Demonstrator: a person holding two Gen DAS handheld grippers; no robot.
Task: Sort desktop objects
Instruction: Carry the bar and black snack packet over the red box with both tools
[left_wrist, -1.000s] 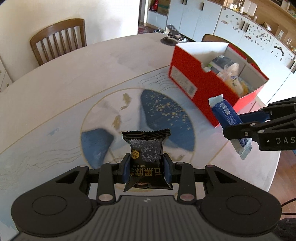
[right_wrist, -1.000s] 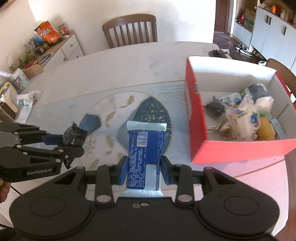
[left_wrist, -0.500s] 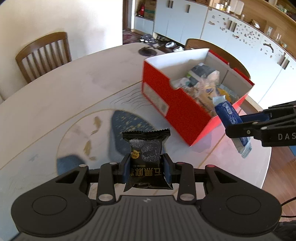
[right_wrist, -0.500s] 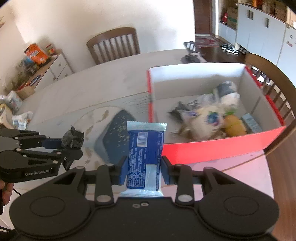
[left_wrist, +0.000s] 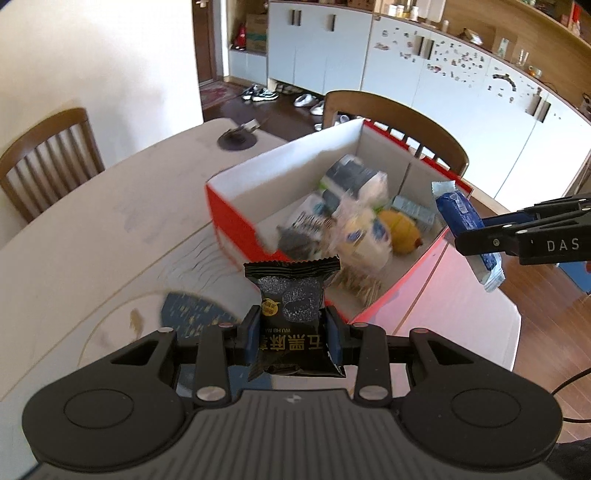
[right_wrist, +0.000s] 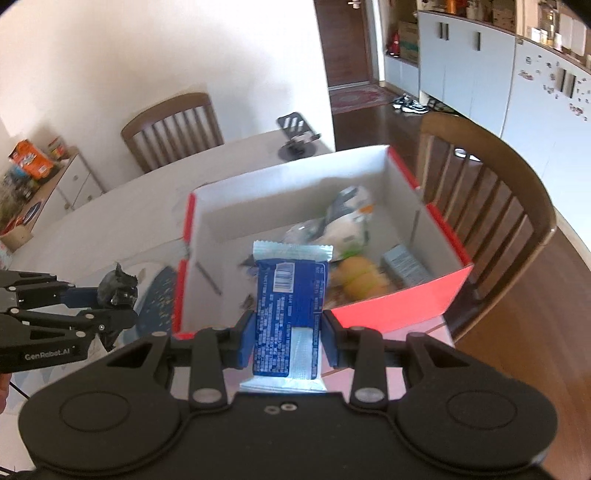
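My left gripper (left_wrist: 291, 334) is shut on a black snack packet (left_wrist: 291, 302), held above the table just short of the red box's near wall. The same gripper (right_wrist: 122, 295) appears at the left of the right wrist view with the dark packet (right_wrist: 116, 290) in it. My right gripper (right_wrist: 289, 334) is shut on a blue wrapped bar (right_wrist: 290, 291), held upright over the near edge of the red box (right_wrist: 399, 302). In the left wrist view the blue bar (left_wrist: 461, 218) hangs at the box's right side. The red box (left_wrist: 232, 221) with white inner walls holds several packets.
The round pale table (left_wrist: 110, 221) carries a blue fish pattern (left_wrist: 192, 312). Wooden chairs stand behind the table (left_wrist: 44, 151) and beyond the box (right_wrist: 491, 206). A dark phone stand (right_wrist: 297, 134) sits near the far table edge. White cabinets line the back wall.
Both grippers have moved toward the red box with their packets held. The box now fills the centre of both views, and the blue bar is over its near edge.
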